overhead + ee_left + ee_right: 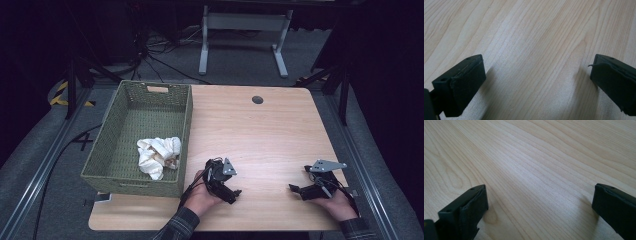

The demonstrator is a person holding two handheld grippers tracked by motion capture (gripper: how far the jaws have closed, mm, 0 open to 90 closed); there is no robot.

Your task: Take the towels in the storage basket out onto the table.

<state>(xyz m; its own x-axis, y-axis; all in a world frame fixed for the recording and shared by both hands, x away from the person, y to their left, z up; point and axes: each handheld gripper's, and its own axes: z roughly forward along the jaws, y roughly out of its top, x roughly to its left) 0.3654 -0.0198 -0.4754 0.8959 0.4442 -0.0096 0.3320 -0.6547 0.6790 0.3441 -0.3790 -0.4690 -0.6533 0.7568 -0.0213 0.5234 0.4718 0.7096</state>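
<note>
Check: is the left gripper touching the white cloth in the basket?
Apart. In the high view the left gripper sits over bare table, outside the basket wall, with the white cloth inside. Left gripper view: nothing between the open jaws.

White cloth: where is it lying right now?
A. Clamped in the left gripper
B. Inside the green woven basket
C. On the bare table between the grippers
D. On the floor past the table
B: the white cloth lies crumpled on the floor of the green woven basket, apart from both grippers.
</note>
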